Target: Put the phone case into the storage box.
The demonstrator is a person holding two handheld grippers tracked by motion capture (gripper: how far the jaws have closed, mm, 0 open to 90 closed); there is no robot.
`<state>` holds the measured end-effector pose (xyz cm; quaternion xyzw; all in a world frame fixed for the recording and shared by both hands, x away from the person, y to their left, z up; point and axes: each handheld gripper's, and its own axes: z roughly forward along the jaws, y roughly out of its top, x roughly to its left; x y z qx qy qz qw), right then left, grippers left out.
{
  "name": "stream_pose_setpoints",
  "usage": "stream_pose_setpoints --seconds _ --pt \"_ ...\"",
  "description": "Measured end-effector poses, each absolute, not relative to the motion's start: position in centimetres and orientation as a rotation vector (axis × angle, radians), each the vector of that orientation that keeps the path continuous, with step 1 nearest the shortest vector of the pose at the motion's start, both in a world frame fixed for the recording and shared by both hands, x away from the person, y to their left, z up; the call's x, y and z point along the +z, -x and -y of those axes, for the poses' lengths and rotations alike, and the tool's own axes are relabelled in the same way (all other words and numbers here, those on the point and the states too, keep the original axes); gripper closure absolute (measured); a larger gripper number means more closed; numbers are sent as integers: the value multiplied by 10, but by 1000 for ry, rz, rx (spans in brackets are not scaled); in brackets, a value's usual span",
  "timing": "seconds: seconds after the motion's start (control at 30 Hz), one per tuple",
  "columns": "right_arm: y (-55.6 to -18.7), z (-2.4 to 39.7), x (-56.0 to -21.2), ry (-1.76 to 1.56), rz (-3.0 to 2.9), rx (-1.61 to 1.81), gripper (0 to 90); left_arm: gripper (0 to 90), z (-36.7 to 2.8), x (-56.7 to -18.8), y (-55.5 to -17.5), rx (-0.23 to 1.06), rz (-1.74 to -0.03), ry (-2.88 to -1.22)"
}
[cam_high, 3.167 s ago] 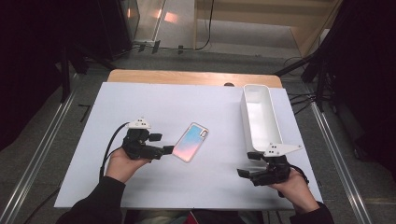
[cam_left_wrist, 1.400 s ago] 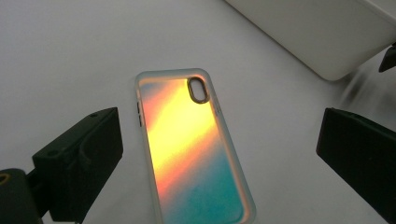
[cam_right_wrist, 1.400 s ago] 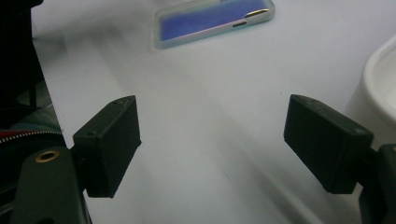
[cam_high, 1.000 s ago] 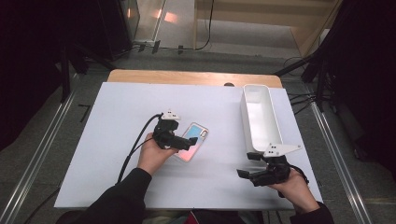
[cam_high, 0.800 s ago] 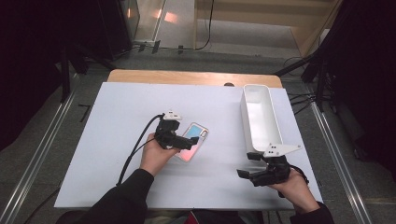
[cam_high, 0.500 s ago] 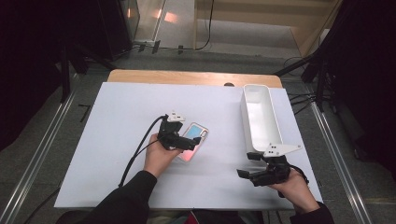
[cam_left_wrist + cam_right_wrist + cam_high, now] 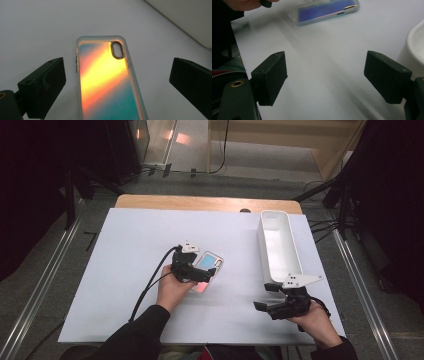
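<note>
while left claw (image 7: 117, 82) straddles phone case (image 7: 106, 80) spread wide – untouched – right claw (image 7: 325, 75) gapes over bare worktop (image 7: 324, 50).

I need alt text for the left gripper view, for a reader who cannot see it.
An iridescent phone case, orange, yellow and teal with an oval camera cutout, lies flat on a white table between the two open black jaws of the left gripper. The jaws stand apart from its sides, not touching it.
</note>
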<state>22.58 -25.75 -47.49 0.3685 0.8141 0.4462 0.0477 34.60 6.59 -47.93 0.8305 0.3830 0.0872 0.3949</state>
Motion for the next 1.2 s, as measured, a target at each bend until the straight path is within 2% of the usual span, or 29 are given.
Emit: stream_pose_setpoints --seconds 1.2 --pt "-226 257 -475 -1126 -2486 1364 173 5 -58 -513 -337 303 -1002 -2167"
